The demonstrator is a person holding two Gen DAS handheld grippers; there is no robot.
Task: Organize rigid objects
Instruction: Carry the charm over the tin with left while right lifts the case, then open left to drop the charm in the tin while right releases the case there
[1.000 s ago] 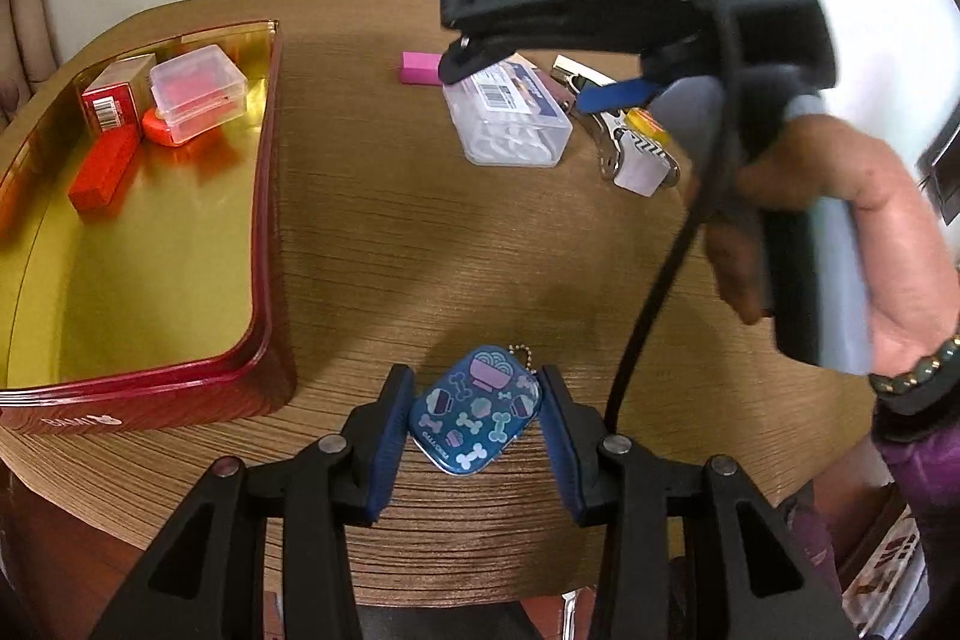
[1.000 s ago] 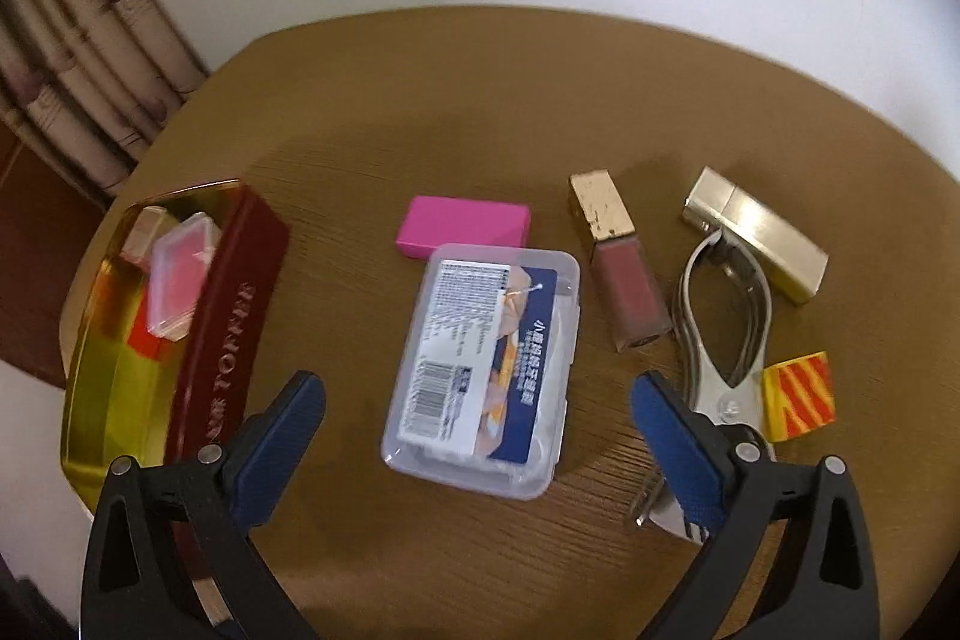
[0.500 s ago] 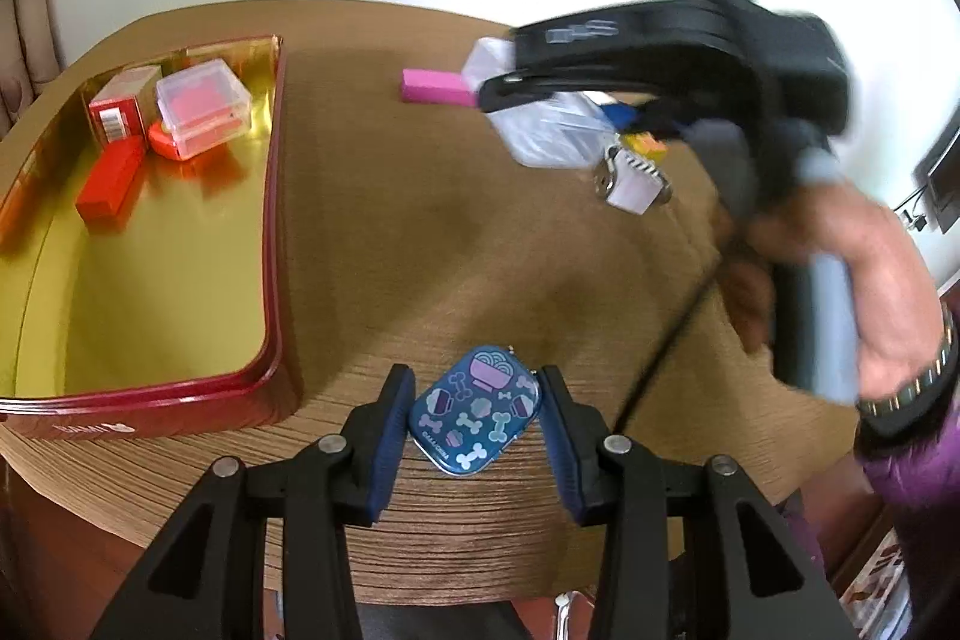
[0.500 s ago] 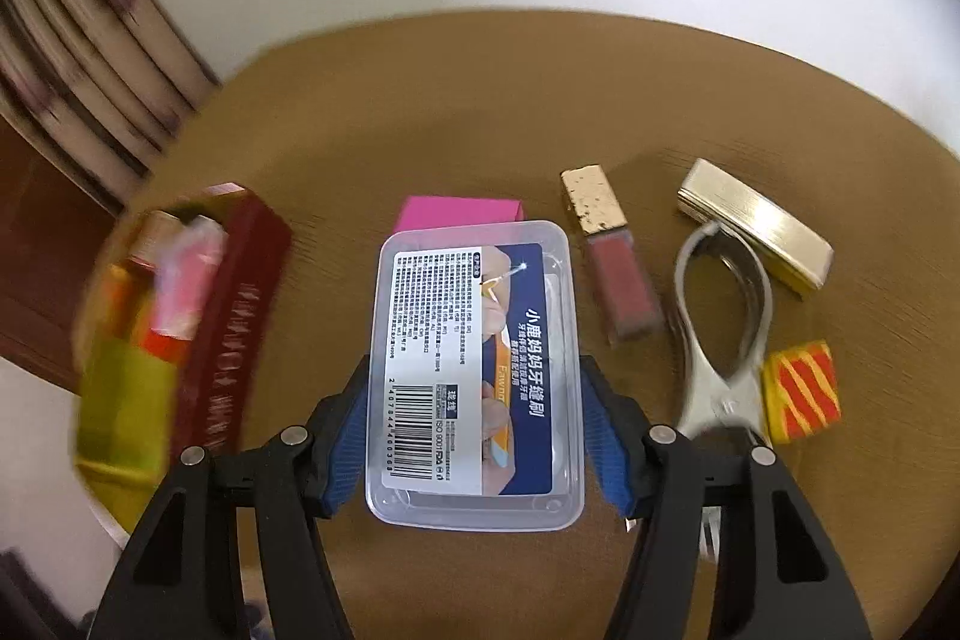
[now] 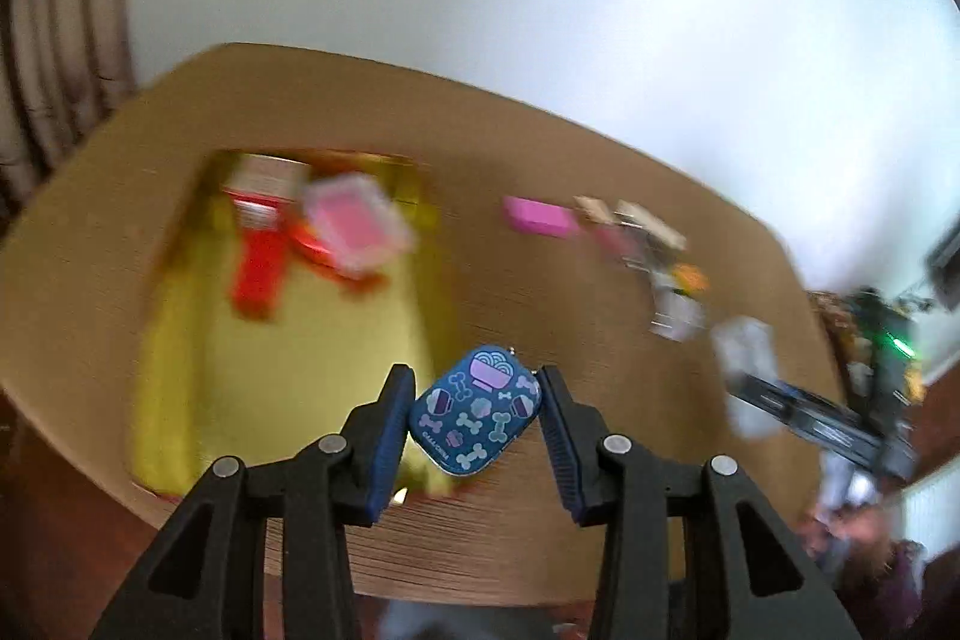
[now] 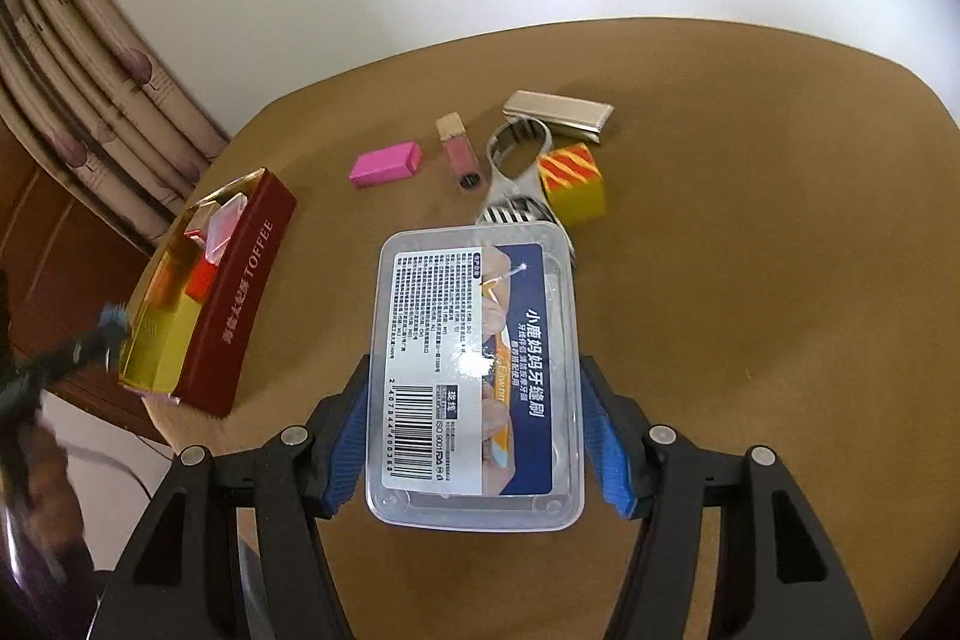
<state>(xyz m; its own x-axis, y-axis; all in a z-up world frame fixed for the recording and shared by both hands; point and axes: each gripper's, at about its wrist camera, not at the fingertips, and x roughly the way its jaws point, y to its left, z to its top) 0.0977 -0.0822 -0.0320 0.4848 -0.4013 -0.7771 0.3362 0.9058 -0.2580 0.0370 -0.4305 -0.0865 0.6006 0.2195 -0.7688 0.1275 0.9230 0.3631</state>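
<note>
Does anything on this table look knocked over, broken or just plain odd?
Nothing looks broken or spilled. The loose items lie scattered at odd angles on the table: pink block, lip gloss tube, metal clippers, gold case and striped cube. The clippers sit partly under the case and cube. The red tin overhangs the table edge slightly.

The left gripper [image 5: 477,415] points steeply downward, its blue-padded jaws clamped on the two sides of a small blue patterned case [image 5: 475,410], which is held clear of the surface; the right gripper [image 6: 474,436] tilts down likewise, its jaws having just closed in on a clear plastic box [image 6: 474,382], pads pressing its long sides. In the left wrist view the right gripper shows as a blurred dark shape at far right.
</note>
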